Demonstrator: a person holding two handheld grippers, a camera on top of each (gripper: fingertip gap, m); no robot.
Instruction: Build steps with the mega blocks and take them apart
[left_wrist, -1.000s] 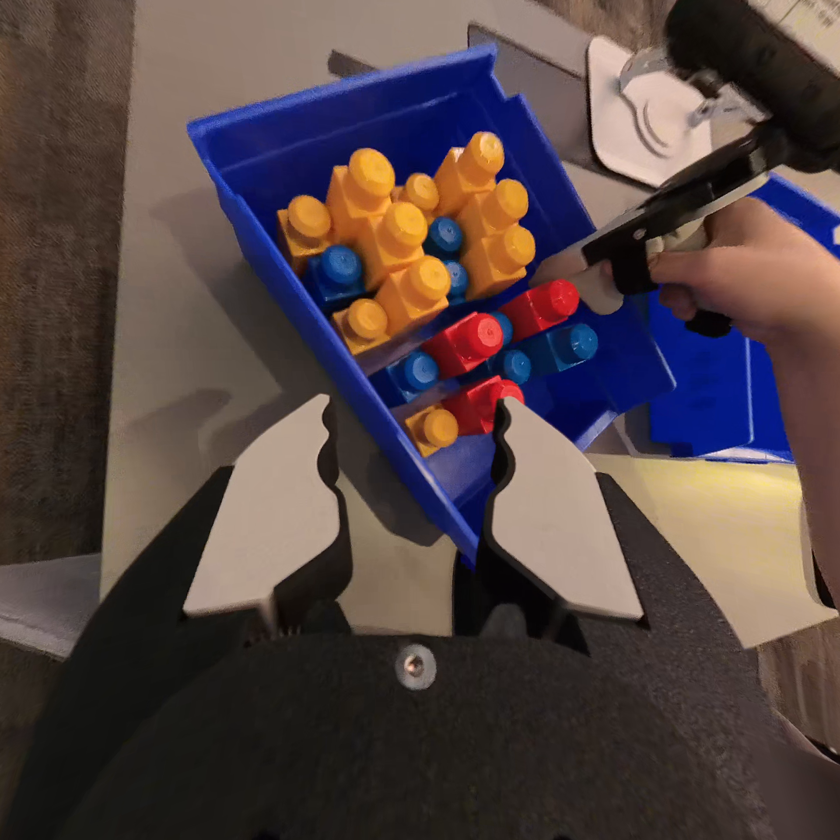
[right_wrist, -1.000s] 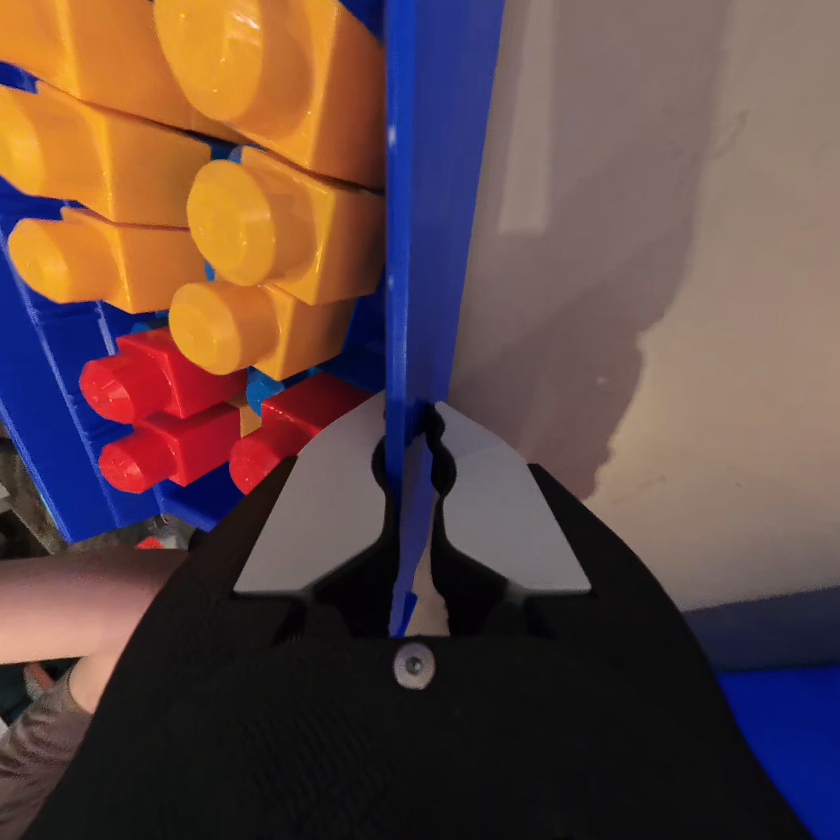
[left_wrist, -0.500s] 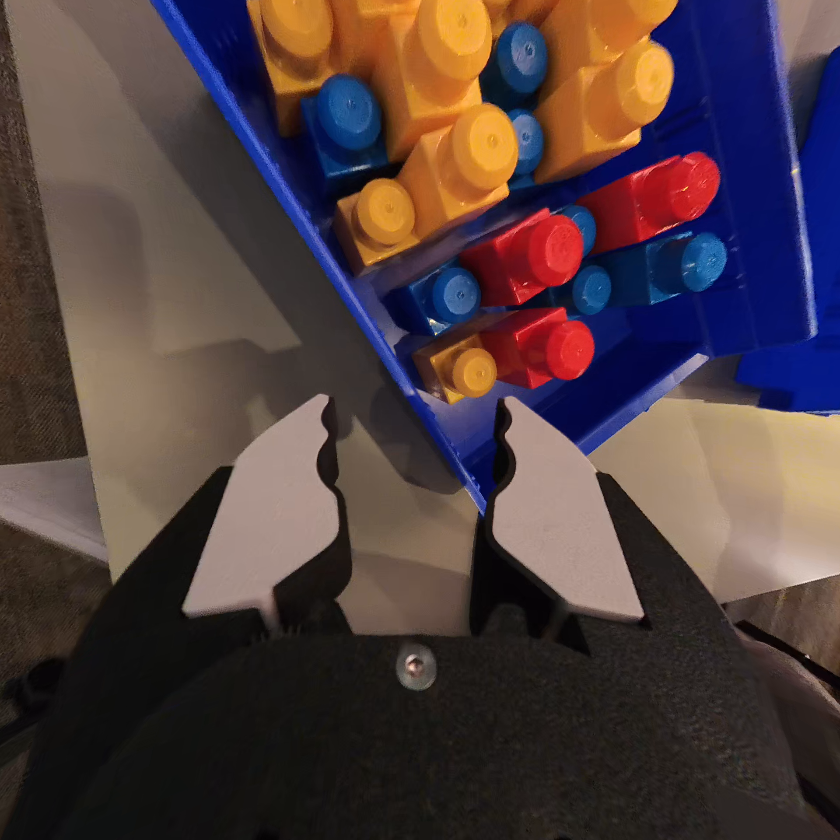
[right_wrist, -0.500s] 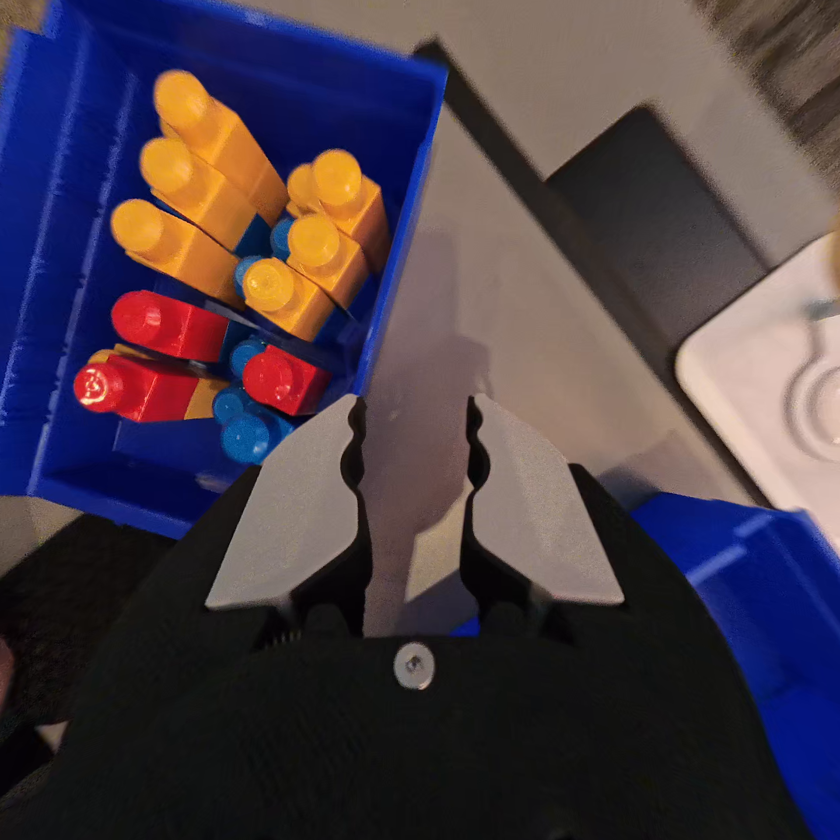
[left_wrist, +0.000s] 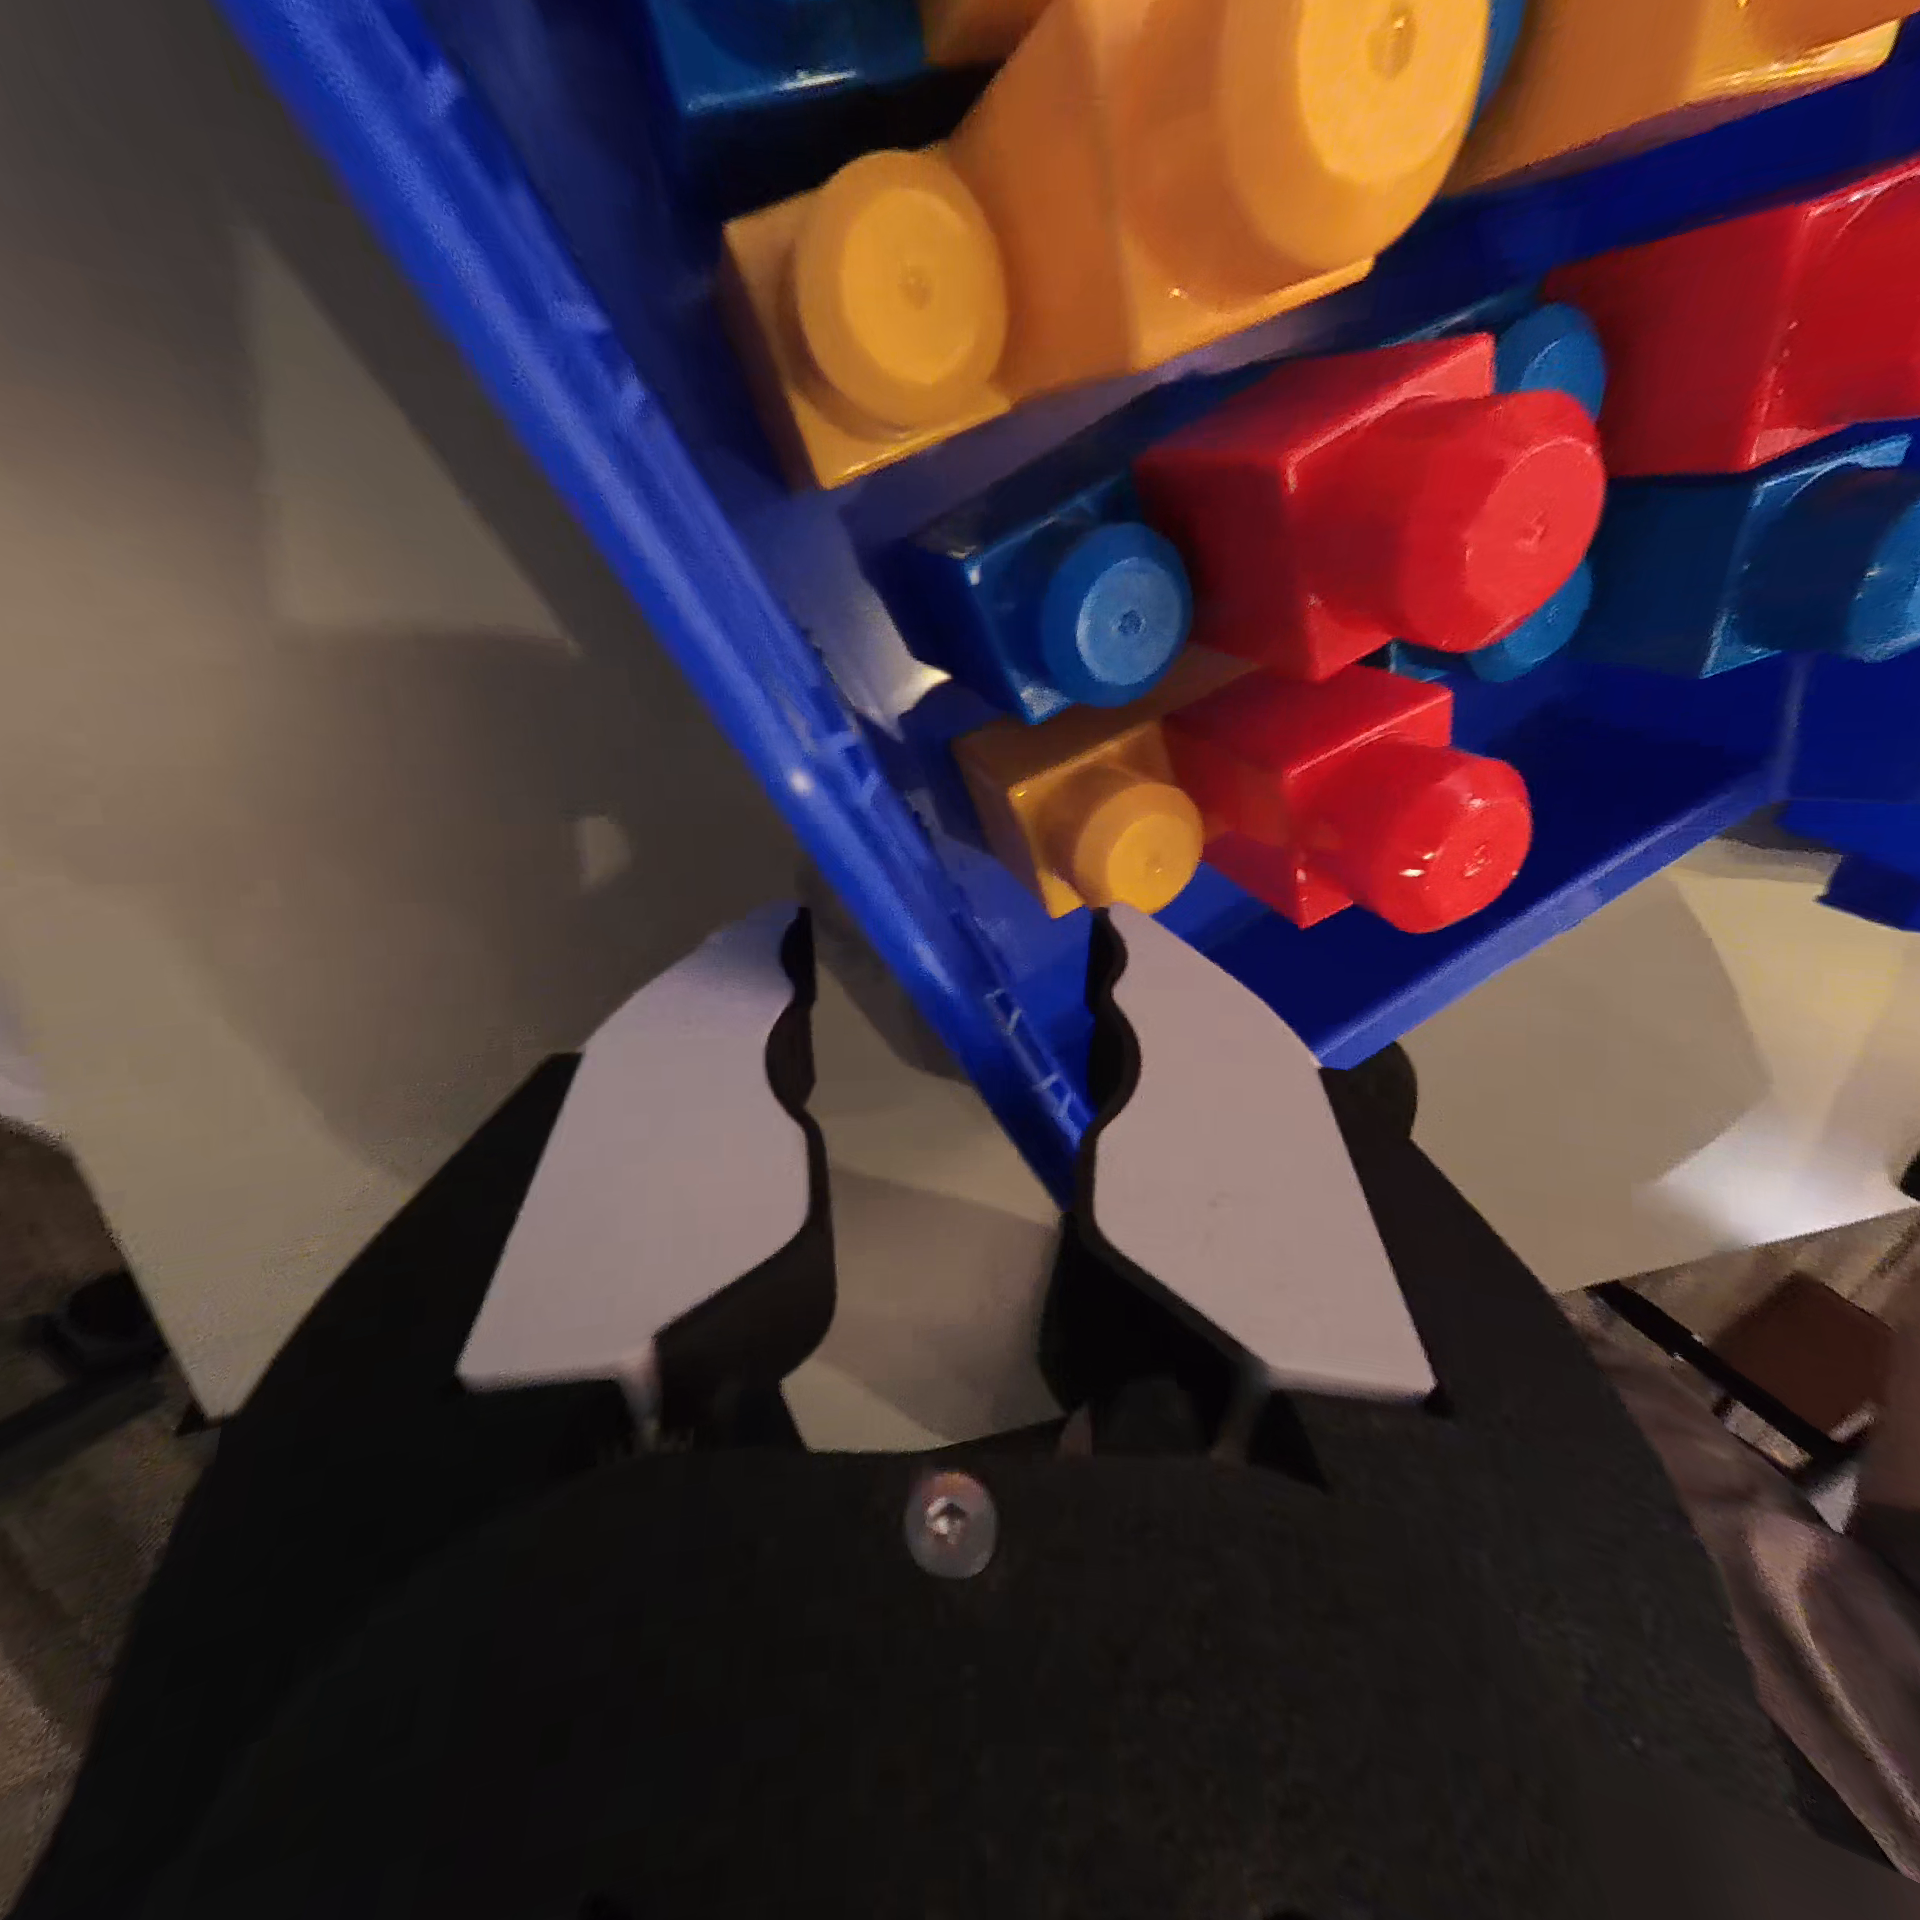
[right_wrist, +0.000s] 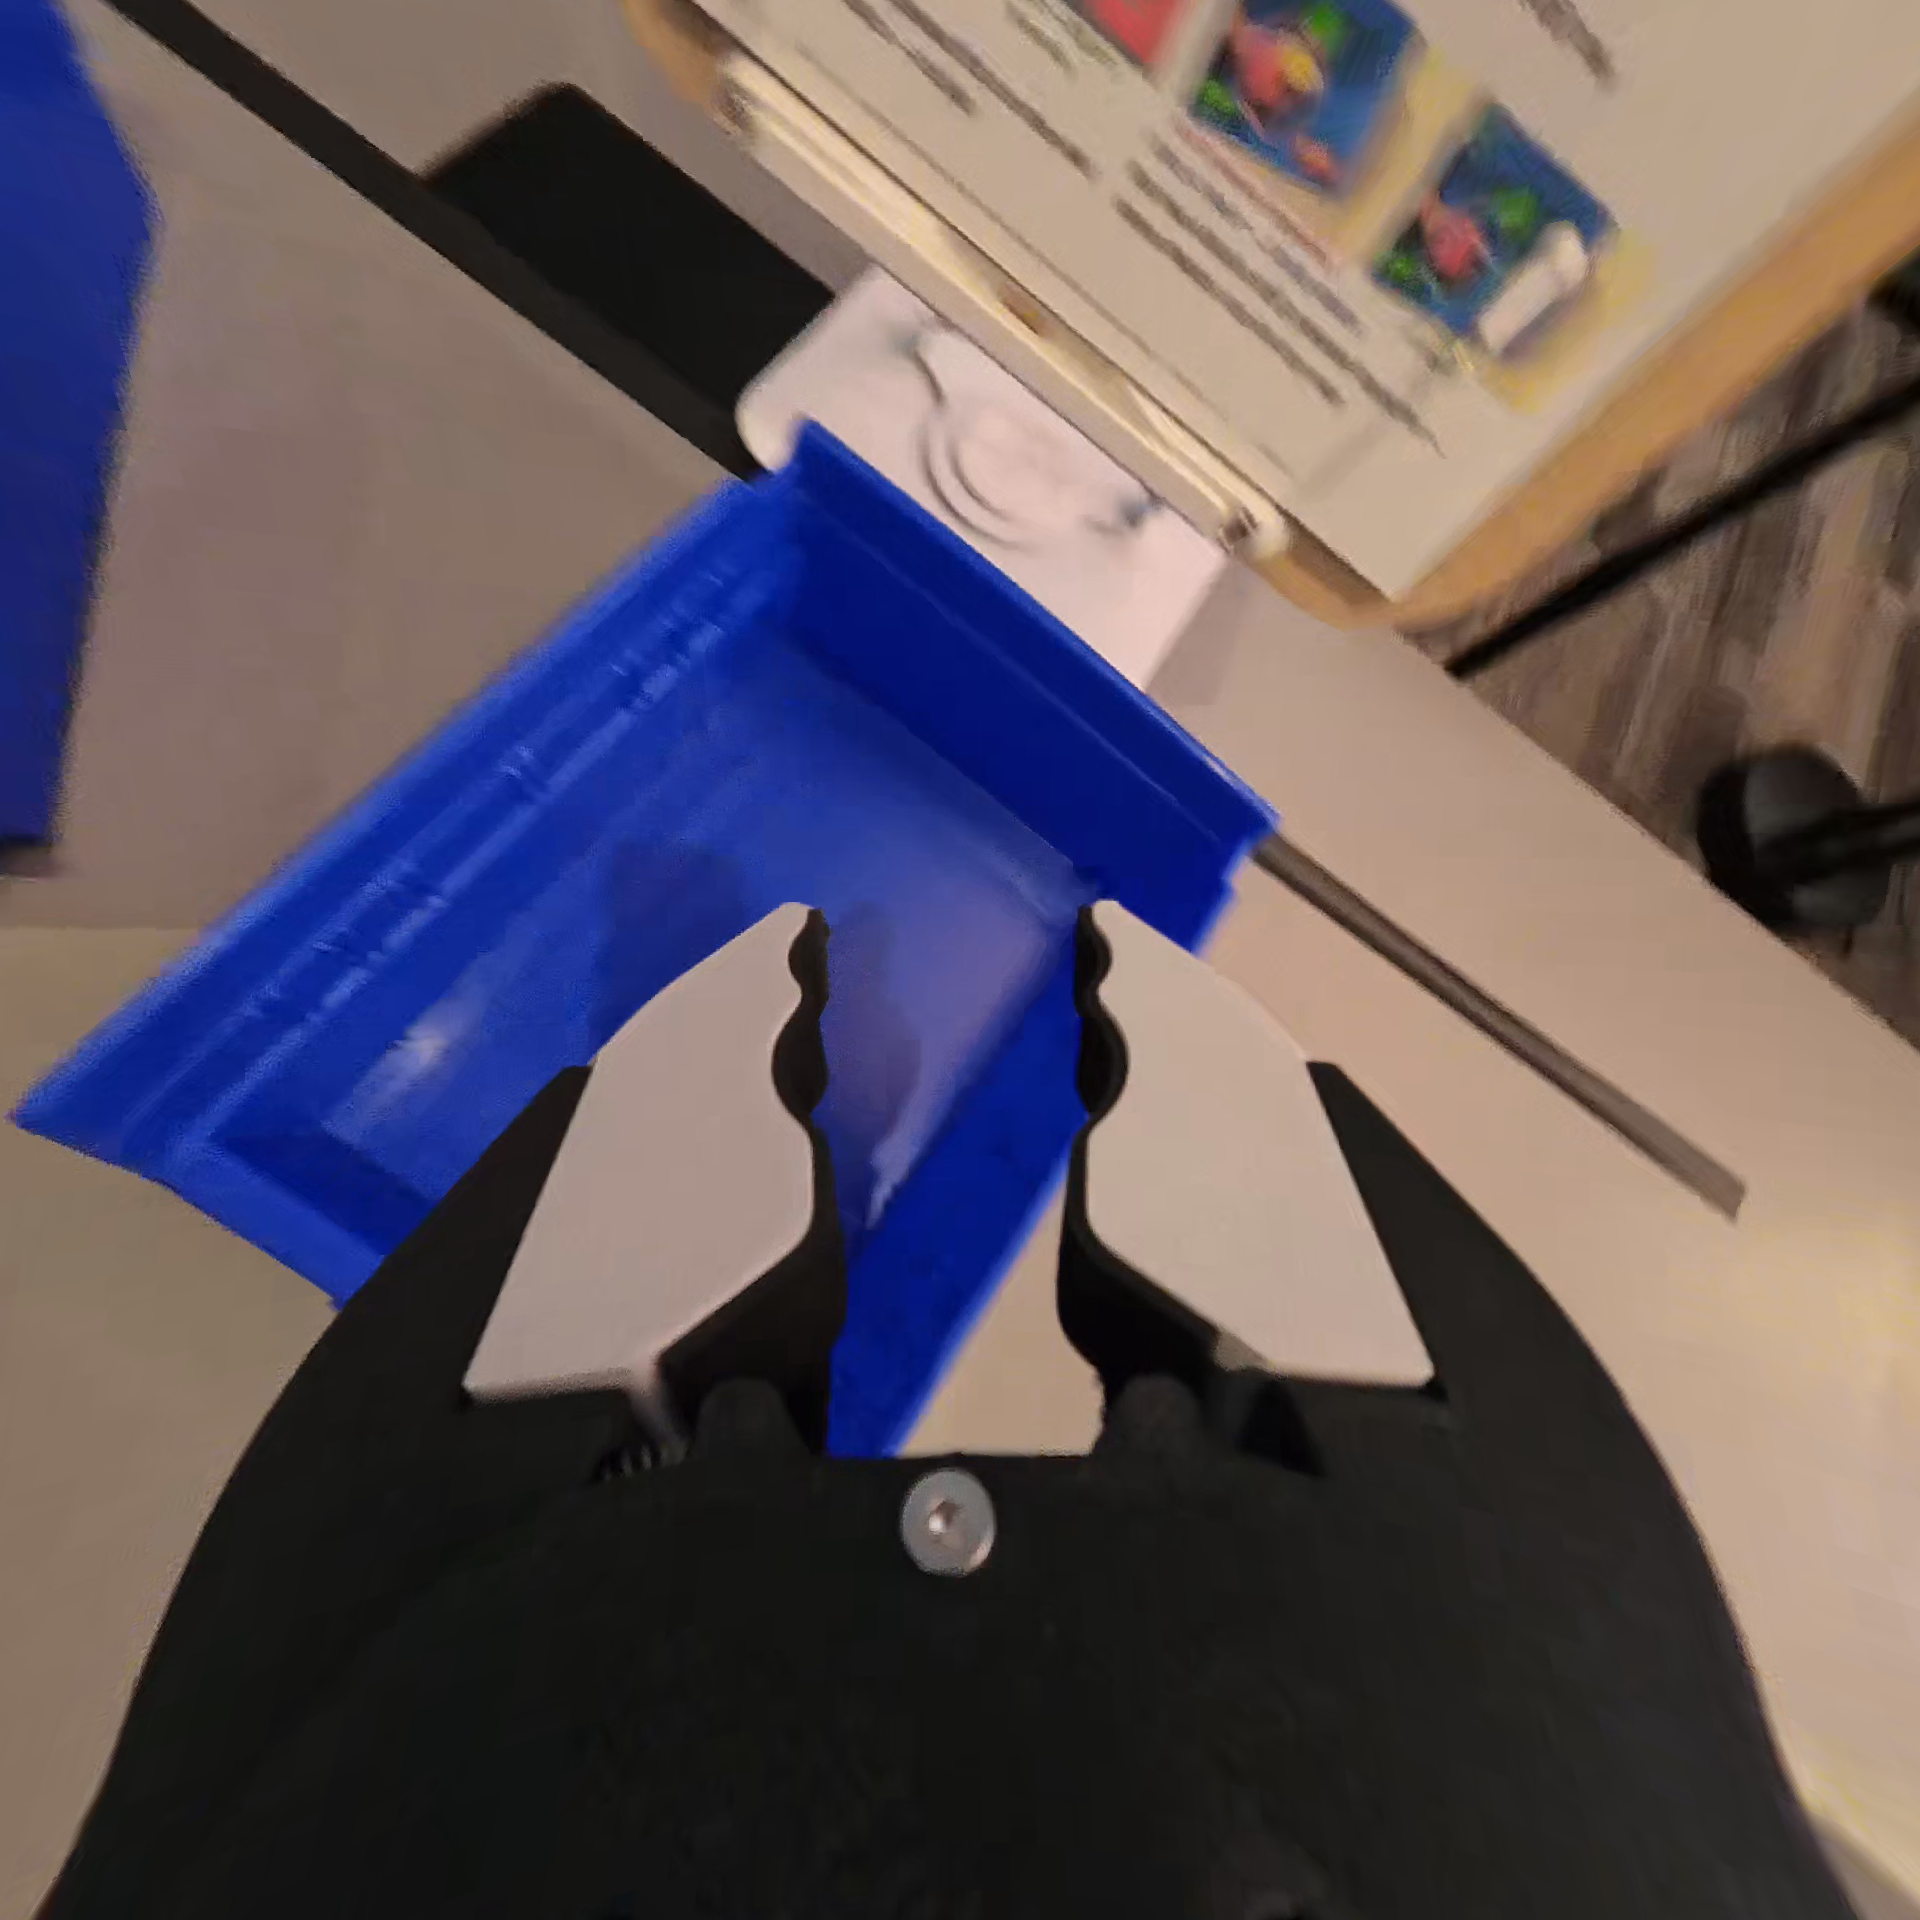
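The left claw (left_wrist: 948, 920) is spread apart and grasps nothing; the side wall of a blue bin (left_wrist: 582, 416) runs slantwise down between its two fingers, its near corner just at the inner edge of the right-hand finger (left_wrist: 1226, 1143). That bin stands on the pale table (left_wrist: 260, 727) and holds the mega blocks: yellow blocks (left_wrist: 1143, 229) at the far end, red blocks (left_wrist: 1382, 540) and blue blocks (left_wrist: 1049, 613) nearer the claw, and one small yellow block (left_wrist: 1101, 821) beside the nearest red one, close to the bin's wall. The right claw (right_wrist: 945, 914) is likewise released and carries nothing; it hangs over a second blue bin (right_wrist: 935, 644) with no blocks showing in it, lying at a slant on the table (right_wrist: 343, 436). Beyond this bin are a white plate-like fitting (right_wrist: 997, 436) and a blurred printed board (right_wrist: 1247, 166); a dark cable (right_wrist: 1475, 1018) crosses the table to the right.
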